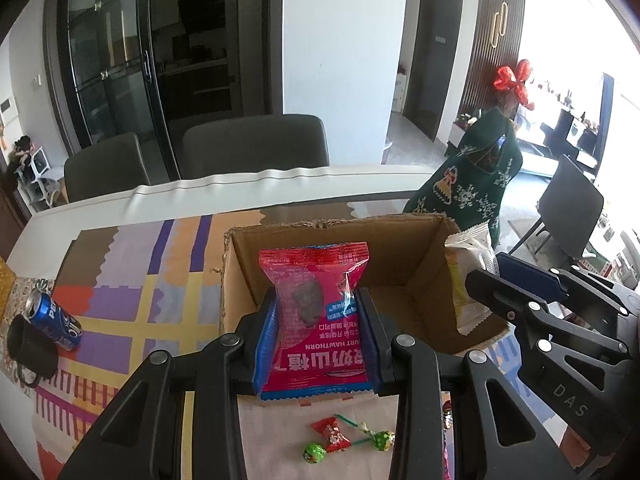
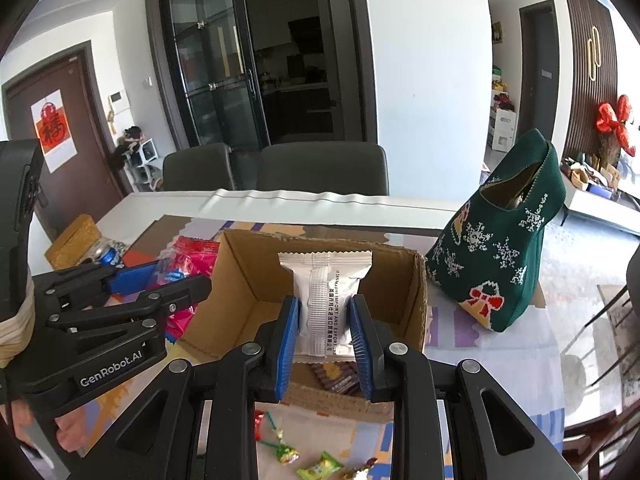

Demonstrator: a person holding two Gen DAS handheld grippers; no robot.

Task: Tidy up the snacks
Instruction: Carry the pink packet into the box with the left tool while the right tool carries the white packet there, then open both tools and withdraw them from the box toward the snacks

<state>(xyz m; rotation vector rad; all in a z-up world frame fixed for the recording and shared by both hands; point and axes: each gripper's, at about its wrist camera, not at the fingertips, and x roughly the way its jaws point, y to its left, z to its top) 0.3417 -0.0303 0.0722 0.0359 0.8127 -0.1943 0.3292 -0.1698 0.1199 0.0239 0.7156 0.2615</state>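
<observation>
My left gripper (image 1: 316,312) is shut on a red hawthorn snack packet (image 1: 316,300) and holds it upright over the near edge of an open cardboard box (image 1: 400,248). My right gripper (image 2: 325,312) is shut on a white snack packet (image 2: 325,292), upright over the same box (image 2: 248,272). In the left wrist view the right gripper (image 1: 492,280) and its white packet (image 1: 466,276) show at the box's right side. In the right wrist view the left gripper (image 2: 156,280) and red packet (image 2: 188,264) show at the box's left. A dark purple packet (image 2: 336,376) lies inside the box.
Loose candies and lollipops (image 1: 344,436) lie on the patterned mat in front of the box, also in the right wrist view (image 2: 304,460). A blue Pepsi can (image 1: 54,320) lies beside a black mug (image 1: 30,346) at the left. A green Christmas stocking (image 2: 504,256) stands right of the box. Chairs stand behind the table.
</observation>
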